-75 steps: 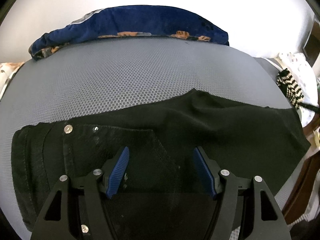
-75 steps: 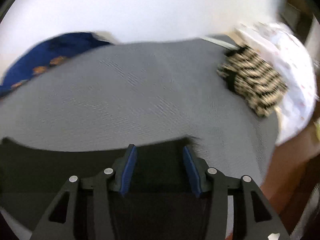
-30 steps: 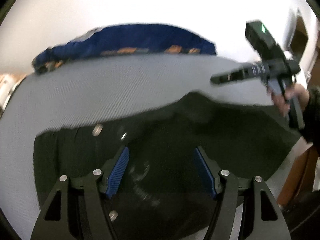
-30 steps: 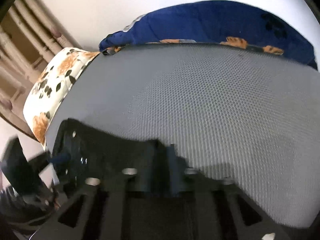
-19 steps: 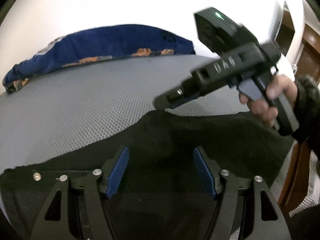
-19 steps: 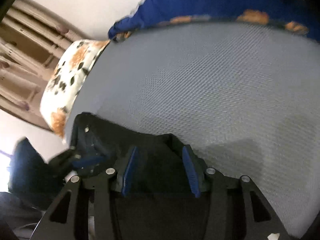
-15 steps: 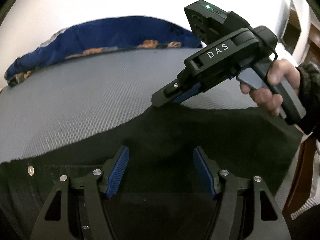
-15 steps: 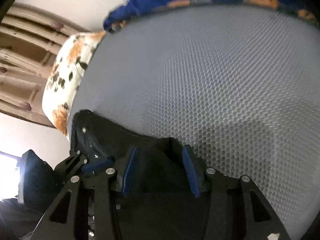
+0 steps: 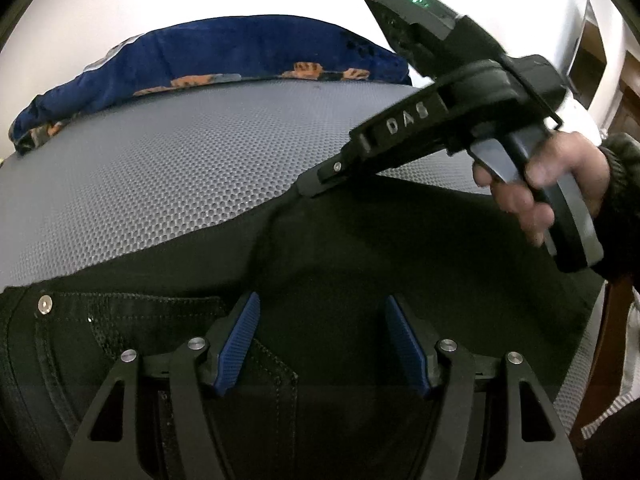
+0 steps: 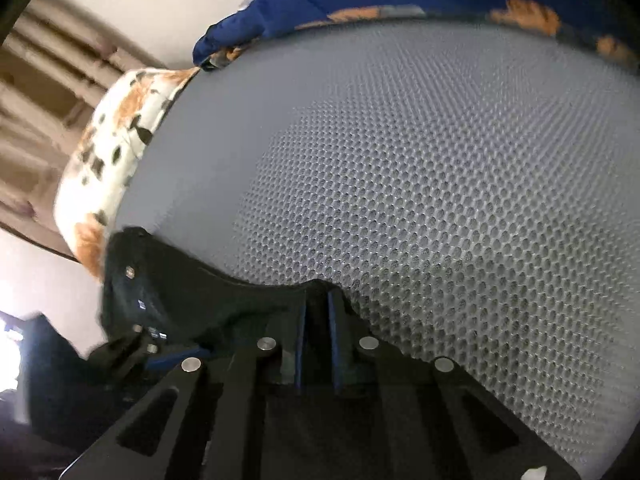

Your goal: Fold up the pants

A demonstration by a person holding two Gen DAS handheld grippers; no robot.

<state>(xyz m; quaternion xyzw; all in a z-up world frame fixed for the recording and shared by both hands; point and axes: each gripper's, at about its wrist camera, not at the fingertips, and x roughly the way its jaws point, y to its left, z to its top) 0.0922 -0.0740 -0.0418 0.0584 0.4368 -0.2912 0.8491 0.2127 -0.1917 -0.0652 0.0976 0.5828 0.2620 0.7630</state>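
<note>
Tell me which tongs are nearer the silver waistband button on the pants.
Left. The left tongs hang open over the pocket area, just right of the button. The right tongs are shut on the pants at the far edge, well away from it.

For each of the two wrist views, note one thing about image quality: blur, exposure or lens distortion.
Left wrist view: sharp; the white wall behind the blue blanket is blown out, and fisheye bends the grey mesh mat into a dome. Right wrist view: motion blur smears the floral pillow, and the black pants lose detail in shadow around the right gripper.
</note>
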